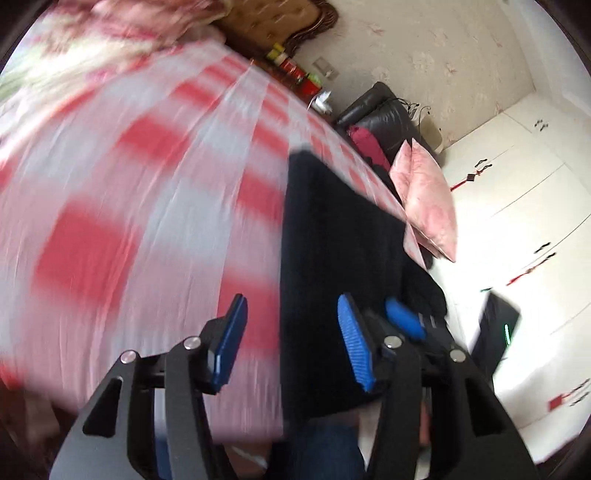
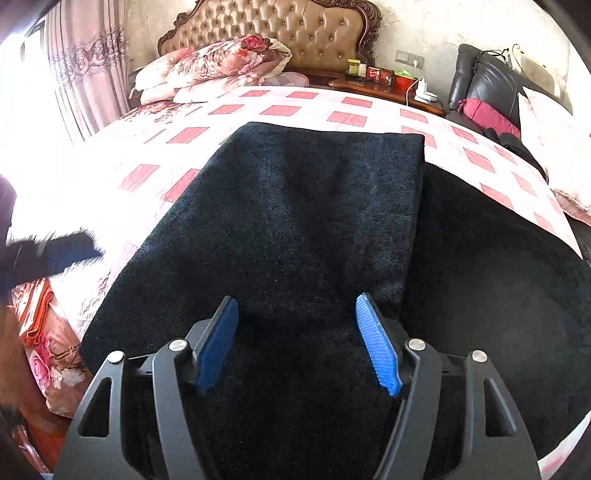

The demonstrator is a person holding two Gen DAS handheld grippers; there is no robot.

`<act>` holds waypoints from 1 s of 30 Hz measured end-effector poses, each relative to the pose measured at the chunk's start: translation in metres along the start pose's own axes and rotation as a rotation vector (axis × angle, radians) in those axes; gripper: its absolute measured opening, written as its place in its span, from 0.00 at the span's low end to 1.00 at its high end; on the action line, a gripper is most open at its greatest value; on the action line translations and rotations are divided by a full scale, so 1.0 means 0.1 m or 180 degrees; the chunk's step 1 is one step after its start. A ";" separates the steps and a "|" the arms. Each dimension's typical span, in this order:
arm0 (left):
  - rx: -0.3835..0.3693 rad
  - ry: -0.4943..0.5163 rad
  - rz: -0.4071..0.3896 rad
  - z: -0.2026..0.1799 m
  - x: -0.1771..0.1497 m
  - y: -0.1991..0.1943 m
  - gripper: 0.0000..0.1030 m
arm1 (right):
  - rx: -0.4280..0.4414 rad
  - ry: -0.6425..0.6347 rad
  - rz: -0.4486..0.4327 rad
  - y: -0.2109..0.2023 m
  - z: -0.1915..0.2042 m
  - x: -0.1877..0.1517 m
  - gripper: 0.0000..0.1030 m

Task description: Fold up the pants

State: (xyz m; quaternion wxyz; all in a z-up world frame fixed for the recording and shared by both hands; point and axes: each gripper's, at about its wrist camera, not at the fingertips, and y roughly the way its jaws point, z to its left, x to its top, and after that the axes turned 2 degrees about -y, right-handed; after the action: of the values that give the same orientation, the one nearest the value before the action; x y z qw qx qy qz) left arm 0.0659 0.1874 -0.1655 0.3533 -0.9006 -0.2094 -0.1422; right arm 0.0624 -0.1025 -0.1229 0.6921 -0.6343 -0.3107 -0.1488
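Note:
The black pants (image 2: 295, 221) lie folded on the red-and-white checked bedspread (image 2: 155, 177), one layer doubled over another that spreads out to the right. My right gripper (image 2: 297, 339) is open and empty, just above the near part of the pants. In the left wrist view, which is blurred by motion, my left gripper (image 1: 291, 339) is open and empty at the pants' (image 1: 332, 240) left edge, over the bedspread (image 1: 147, 184). The right gripper's blue finger (image 1: 404, 319) shows beyond it. The left gripper appears blurred at the left edge of the right wrist view (image 2: 55, 251).
A tufted headboard (image 2: 288, 33) and floral pillows (image 2: 214, 62) are at the far end. A nightstand (image 2: 388, 88) with small items, a black leather chair (image 2: 487, 85) with cushions, and white wardrobe doors (image 1: 517, 206) stand to the right.

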 end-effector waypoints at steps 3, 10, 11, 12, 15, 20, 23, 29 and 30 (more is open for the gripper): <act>-0.0137 -0.0248 0.0086 0.08 -0.29 -0.02 0.40 | 0.0036 0.0004 0.0047 0.02 0.03 0.02 0.72; -0.0641 -0.0642 0.0235 0.09 -0.43 0.19 0.39 | 0.0129 0.0063 0.0110 0.02 0.02 0.06 0.77; -0.0852 -0.0806 0.0315 0.14 -0.45 0.25 0.39 | 0.0177 0.0111 0.0124 0.02 -0.01 0.07 0.77; -0.1062 -0.0970 0.0353 0.20 -0.48 0.29 0.39 | 0.0229 0.0167 0.0142 0.01 -0.04 0.09 0.77; -0.1432 -0.1343 0.0304 0.38 -0.59 0.30 0.39 | 0.0389 0.0320 0.0200 0.01 -0.12 0.15 0.78; -0.1647 -0.1574 0.0086 0.45 -0.64 0.30 0.39 | 0.0477 0.0374 0.0307 0.02 -0.15 0.19 0.79; -0.1436 -0.1238 -0.0005 0.27 -0.58 0.26 0.39 | 0.0488 0.0411 0.0396 0.03 -0.17 0.25 0.78; -0.0978 -0.0976 0.0098 0.07 -0.73 0.37 0.29 | 0.0410 0.0326 0.0434 -0.02 -0.08 0.73 0.79; -0.0918 -0.0954 0.0083 0.06 -0.74 0.37 0.22 | 0.0380 0.0252 0.0424 -0.01 -0.01 0.85 0.80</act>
State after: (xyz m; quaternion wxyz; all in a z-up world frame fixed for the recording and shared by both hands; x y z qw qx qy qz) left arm 0.0198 0.1462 -0.2212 0.1873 -0.9556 -0.2253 -0.0304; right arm 0.1270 -0.0877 -0.0697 0.7488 -0.6048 -0.2485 -0.1086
